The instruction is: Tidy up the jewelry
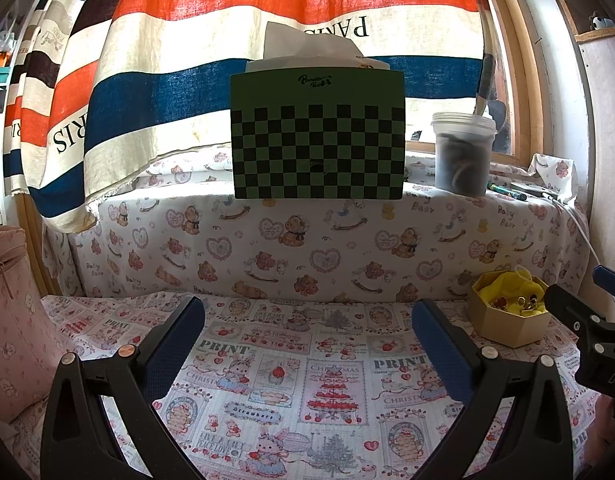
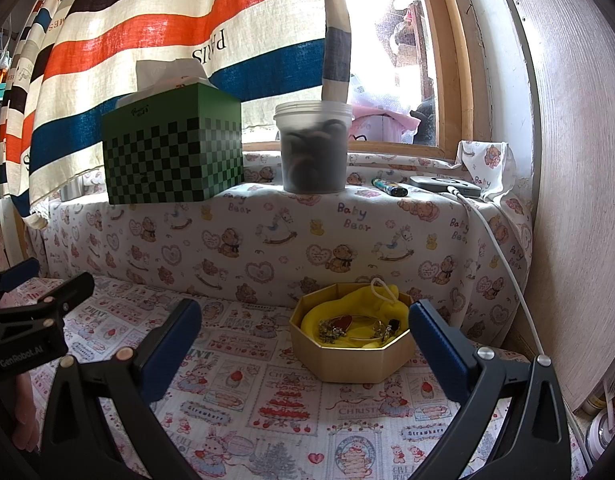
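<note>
An octagonal tan box [image 2: 349, 360] lined with yellow cloth [image 2: 331, 312] rests on the printed tablecloth, holding jewelry [image 2: 359, 327]: a red heart piece, gold rings and a thin bangle. My right gripper [image 2: 305, 320] is open just in front of the box, its right finger beside the box's right side. The same box [image 1: 507, 322] shows at the right of the left wrist view. There my left gripper [image 1: 307, 320] is open over bare cloth, well left of the box, nothing between its fingers. The right gripper's body [image 1: 587, 332] enters at the right edge there.
A cloth-covered ledge behind carries a green checkered tissue box [image 2: 173, 148], a lidded plastic jar [image 2: 312, 148], a lighter [image 2: 388, 187] and a grey device [image 2: 445, 186] with a white cable. A striped curtain and window are behind. A pink bag [image 1: 11, 320] stands at the left.
</note>
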### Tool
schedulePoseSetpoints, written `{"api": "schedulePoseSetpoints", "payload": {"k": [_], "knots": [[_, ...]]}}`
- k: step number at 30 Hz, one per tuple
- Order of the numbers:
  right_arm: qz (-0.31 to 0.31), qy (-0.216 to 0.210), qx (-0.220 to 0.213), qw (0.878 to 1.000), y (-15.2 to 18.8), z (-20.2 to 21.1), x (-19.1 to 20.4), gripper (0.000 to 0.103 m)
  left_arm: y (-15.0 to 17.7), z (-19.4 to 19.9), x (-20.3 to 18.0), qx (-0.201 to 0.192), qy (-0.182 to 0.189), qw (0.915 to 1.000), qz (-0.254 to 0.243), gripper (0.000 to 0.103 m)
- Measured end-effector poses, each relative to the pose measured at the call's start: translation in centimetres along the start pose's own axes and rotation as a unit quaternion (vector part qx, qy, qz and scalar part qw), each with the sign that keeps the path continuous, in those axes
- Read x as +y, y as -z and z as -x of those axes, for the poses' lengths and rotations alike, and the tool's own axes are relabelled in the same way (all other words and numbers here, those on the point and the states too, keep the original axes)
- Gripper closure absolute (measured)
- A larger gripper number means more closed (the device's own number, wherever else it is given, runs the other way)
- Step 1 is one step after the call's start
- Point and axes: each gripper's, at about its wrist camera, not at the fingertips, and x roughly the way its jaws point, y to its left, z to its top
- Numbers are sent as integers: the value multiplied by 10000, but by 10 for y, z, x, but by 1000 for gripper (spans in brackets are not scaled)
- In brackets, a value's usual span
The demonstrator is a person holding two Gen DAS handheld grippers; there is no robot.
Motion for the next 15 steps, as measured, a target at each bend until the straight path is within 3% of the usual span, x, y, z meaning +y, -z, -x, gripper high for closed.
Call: {"api": "schedulePoseSetpoints", "payload": {"k": [15], "knots": [[2,-4,0,10000,0,0,0,0,0,0,0,-2,29,10000,-10,0]]}}
